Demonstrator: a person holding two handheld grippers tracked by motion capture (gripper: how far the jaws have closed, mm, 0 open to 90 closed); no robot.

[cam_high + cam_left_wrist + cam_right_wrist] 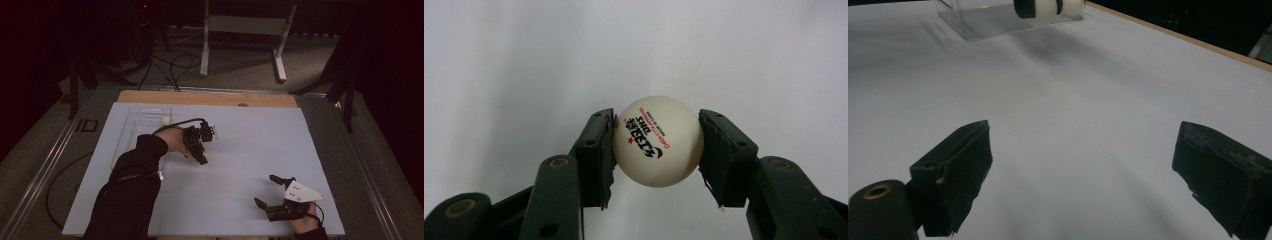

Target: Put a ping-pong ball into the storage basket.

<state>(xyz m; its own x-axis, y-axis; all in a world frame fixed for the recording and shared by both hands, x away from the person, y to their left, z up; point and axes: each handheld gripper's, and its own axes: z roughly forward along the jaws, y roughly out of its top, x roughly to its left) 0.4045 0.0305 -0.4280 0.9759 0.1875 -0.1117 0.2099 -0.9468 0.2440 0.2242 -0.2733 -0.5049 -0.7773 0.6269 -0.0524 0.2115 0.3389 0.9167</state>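
Nearest the person's edge of the pale blue table mat [235, 165], well apart from the clear plastic tray [142, 131], the right gripper [272, 192] rests with its jaws spread wide on nothing, bare mat ahead of it. Farther in, just beside the tray's right wall, the left gripper [202, 150] clamps a white DHS ping-pong ball [658, 141] between both pads, forearm angling in from below. Another white ball [165, 119] lies at the tray's far end.
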